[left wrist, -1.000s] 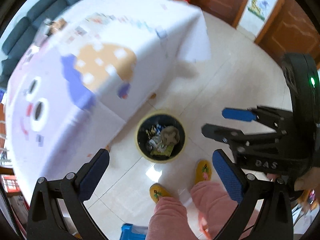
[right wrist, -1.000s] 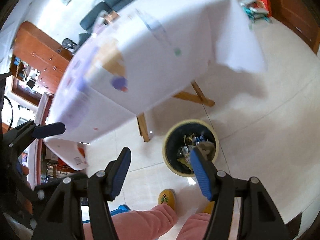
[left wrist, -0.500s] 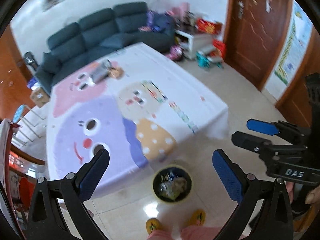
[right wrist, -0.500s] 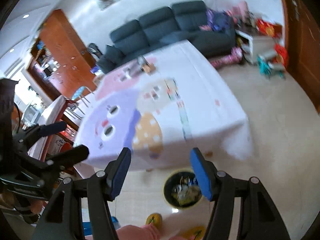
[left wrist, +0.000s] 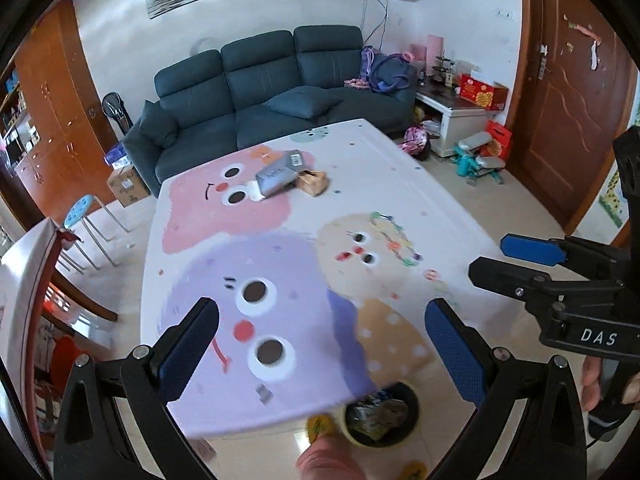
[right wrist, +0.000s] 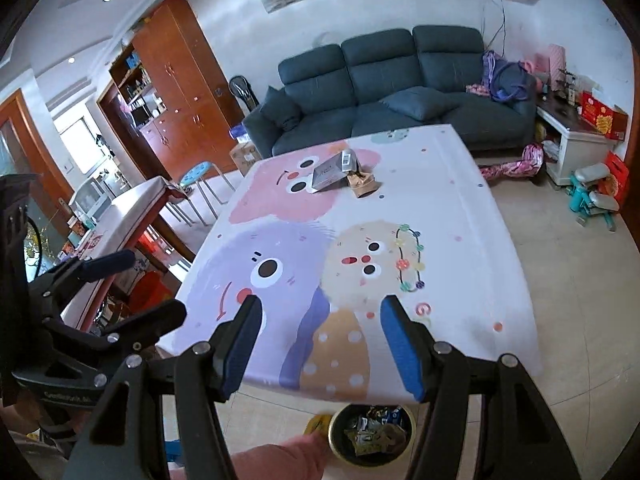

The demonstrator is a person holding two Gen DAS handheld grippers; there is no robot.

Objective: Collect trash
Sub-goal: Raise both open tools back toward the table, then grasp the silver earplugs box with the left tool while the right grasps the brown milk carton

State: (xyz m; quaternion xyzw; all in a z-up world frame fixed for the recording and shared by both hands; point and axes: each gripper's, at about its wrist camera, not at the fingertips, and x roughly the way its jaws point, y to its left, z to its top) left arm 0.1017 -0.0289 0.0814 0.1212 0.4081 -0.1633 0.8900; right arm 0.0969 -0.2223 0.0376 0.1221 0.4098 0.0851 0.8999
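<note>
Table [left wrist: 400,184] now fills view, bin [right wrist: 372,436] lower; both hand-held grippers [left wrist: 320,344] [right wrist: 320,344] wide, seemingly empty.

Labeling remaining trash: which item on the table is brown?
The crumpled brown paper bag, lying right of the grey box; the box and dark packet behind aren't brown.

Tablecloth [right wrist: 460,208] white, pastel cartoon faces; sofa [right wrist: 400,80] dark blue-grey; tool pads blue

Dark sofa [left wrist: 280,92] behind cartoon tablecloth [left wrist: 400,184].
</note>
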